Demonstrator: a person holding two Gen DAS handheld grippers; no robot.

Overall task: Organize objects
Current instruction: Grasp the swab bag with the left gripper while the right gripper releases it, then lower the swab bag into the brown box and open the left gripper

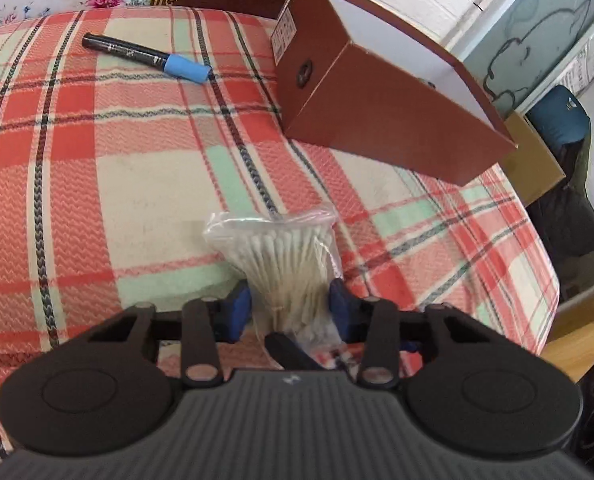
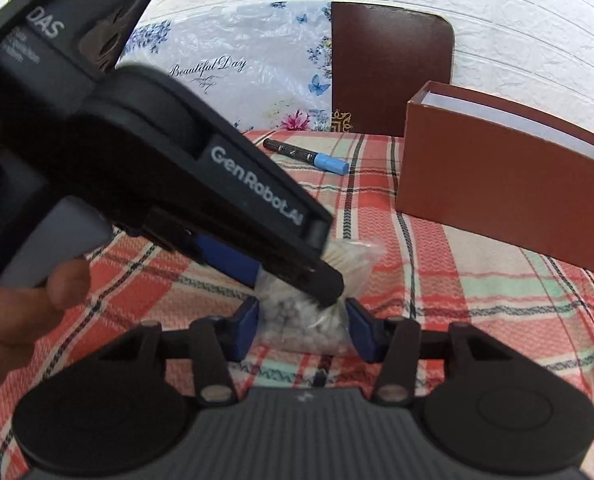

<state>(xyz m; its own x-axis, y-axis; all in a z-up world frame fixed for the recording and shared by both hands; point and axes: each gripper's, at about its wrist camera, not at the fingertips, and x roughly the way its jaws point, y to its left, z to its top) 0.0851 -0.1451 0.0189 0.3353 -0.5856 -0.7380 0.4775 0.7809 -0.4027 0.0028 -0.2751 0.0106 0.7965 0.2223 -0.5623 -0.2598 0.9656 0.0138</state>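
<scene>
On plaid cloth [image 1: 97, 184], both my grippers meet at one clear bag of cotton swabs [image 1: 285, 264]: left gripper [image 1: 291, 306] pinches its lower part betw. blue pads, right gripper [image 2: 302, 330] brackets the end, pads beside the plastic, contact unclear. Blue-capped marker [image 1: 147, 58] lies well apart; brown box [image 1: 377, 92] stands open, further back on the right.

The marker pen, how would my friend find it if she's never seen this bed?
Start at the red plaid blanket and look to its far end, left of the tall brown box. The marker pen lies flat there alone: black barrel, bright blue cap, unlike the clear bag of cotton swabs nearer the jaws.
</scene>
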